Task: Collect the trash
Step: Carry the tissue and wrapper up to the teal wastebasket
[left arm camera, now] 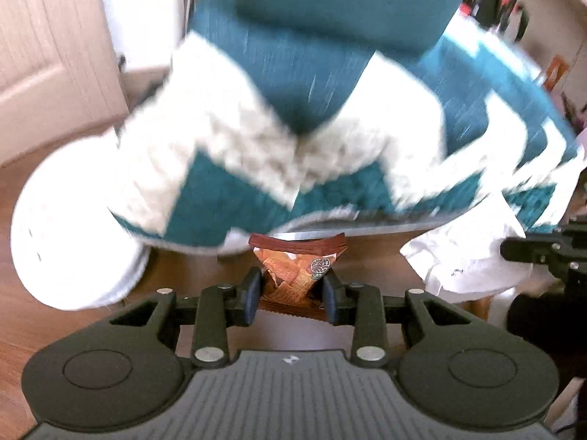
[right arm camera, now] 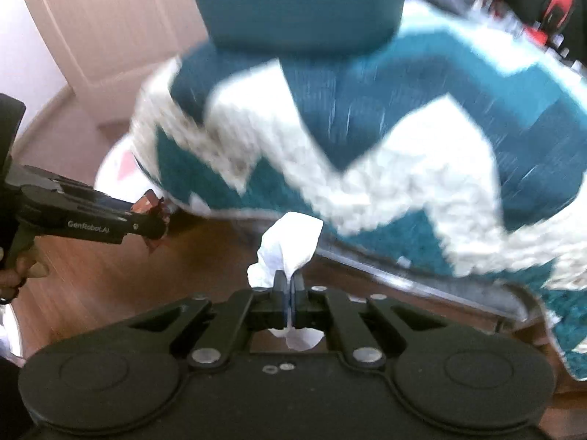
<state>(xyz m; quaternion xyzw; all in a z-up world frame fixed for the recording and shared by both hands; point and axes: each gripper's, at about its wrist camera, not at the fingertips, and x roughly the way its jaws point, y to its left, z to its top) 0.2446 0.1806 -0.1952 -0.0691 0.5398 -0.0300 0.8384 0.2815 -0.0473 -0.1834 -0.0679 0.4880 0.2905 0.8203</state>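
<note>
My left gripper is shut on a brown and orange snack wrapper, held above the wooden floor. The right wrist view shows the same gripper from the side at the left edge, the wrapper sticking out of its tips. My right gripper is shut on a crumpled white tissue, pinched thin between the pads. In the left wrist view that tissue hangs at the right, with the right gripper's black body beside it.
A teal and white zigzag rug lies on the wooden floor below both grippers. A teal upholstered seat rises behind it. A pale door stands at the left. A person's hand holds the left gripper's handle.
</note>
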